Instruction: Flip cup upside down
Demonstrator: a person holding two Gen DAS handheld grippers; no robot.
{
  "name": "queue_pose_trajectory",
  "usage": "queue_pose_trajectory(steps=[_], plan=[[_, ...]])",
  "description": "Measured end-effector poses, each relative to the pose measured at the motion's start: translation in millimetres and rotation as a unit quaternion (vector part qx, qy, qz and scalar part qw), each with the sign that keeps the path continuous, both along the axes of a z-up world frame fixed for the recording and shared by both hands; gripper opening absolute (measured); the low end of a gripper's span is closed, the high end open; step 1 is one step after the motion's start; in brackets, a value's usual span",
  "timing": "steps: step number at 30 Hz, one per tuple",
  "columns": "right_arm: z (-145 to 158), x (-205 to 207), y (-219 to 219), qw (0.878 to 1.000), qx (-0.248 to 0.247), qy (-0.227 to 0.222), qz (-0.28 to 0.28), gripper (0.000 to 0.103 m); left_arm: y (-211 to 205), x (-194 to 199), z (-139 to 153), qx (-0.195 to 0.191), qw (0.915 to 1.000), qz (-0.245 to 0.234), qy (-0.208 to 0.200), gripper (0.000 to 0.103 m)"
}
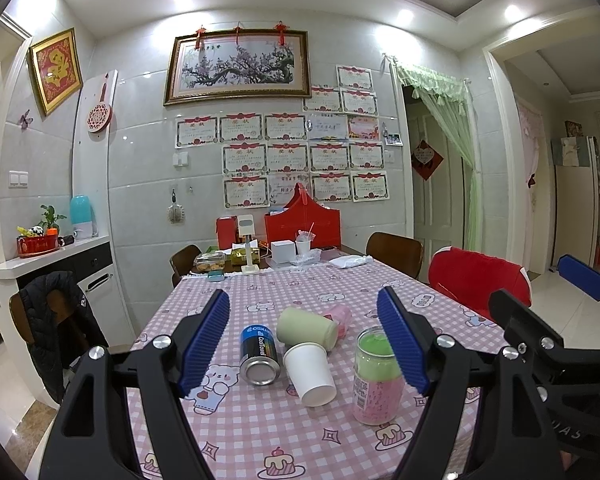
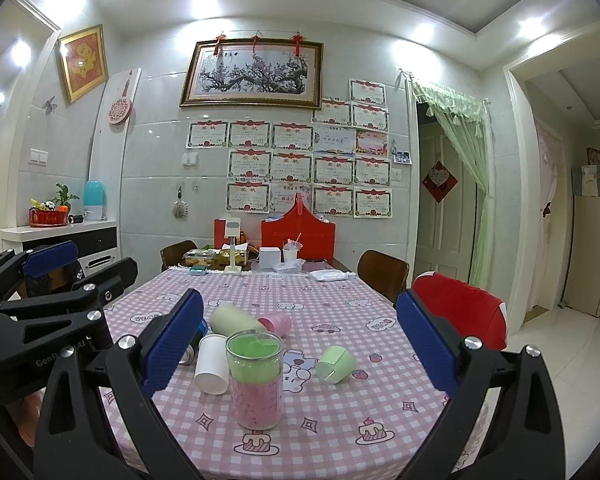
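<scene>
Left tool (image 1: 304,338) spread, empty | right tool (image 2: 300,338) spread, empty | white paper cup (image 1: 310,372) on its side on bench (image 1: 260,432)

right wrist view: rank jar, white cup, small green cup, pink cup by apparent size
1. jar, nearest the camera, which inflates it
2. white cup
3. small green cup
4. pink cup, farthest and partly hidden, so its rank is unsure

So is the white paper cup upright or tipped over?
Tipped over. The white paper cup lies on its side on the tablecloth, open mouth toward the camera.
</scene>
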State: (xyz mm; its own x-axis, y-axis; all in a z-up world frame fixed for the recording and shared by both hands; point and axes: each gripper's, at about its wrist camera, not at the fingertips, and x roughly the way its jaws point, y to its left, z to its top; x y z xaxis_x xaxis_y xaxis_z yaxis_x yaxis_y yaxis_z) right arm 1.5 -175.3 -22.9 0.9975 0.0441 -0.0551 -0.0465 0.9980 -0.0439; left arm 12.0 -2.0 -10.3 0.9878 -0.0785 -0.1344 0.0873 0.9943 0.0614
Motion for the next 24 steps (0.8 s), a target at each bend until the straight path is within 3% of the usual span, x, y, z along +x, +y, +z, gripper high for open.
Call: queue_pose_trajectory(steps=[24], plan=[[-2.7, 3.6, 1.2, 1.0, -0.001, 0.008, 0.002, 0.094, -2.1, 6.5, -3.5, 0.003, 0.9999, 0.005, 0.008, 0.075]])
